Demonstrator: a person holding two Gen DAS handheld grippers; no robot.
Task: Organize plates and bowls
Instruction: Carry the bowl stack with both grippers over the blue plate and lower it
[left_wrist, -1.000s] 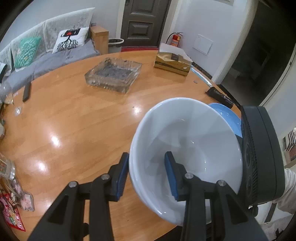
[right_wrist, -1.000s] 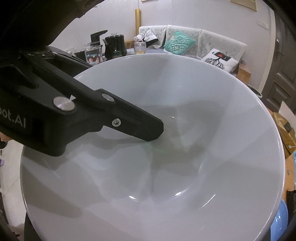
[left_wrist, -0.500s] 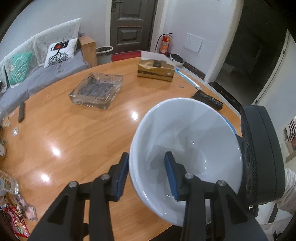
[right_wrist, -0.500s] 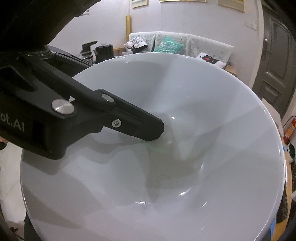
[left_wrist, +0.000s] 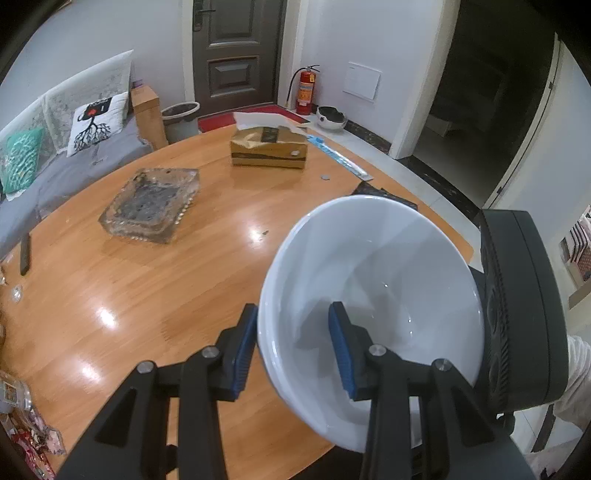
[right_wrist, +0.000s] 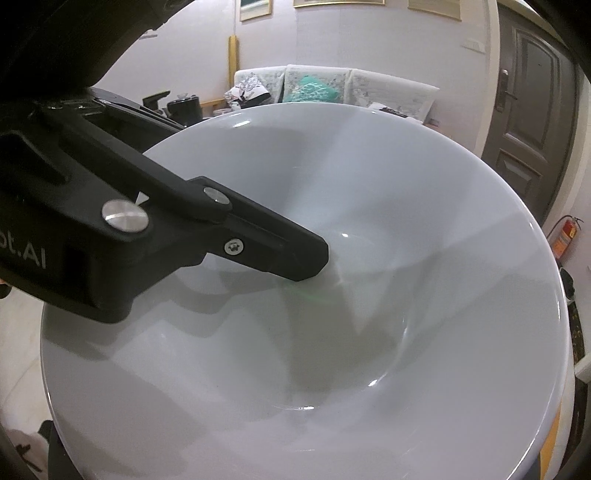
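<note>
A white bowl (left_wrist: 384, 266) is held tilted above the round wooden table (left_wrist: 147, 295). My left gripper (left_wrist: 291, 343) is shut on the bowl's near rim, one blue-padded finger outside and one inside. In the right wrist view the bowl (right_wrist: 369, 314) fills the frame, with the left gripper's black finger (right_wrist: 266, 243) reaching into it from the left. The right gripper's own fingers are hidden; its black body (left_wrist: 517, 310) sits right against the bowl's far side in the left wrist view.
On the table are a glass ashtray (left_wrist: 151, 203), a tissue box (left_wrist: 269, 147), a blue strip (left_wrist: 340, 158) and a dark packet (left_wrist: 380, 194) near the far edge. A sofa (left_wrist: 55, 147) stands left, a door (left_wrist: 236, 51) and fire extinguisher (left_wrist: 306, 88) beyond.
The bowl stays clamped in my left gripper while both views lift and tilt upward. The blue plate seen behind the bowl a second ago is now out of sight.
</note>
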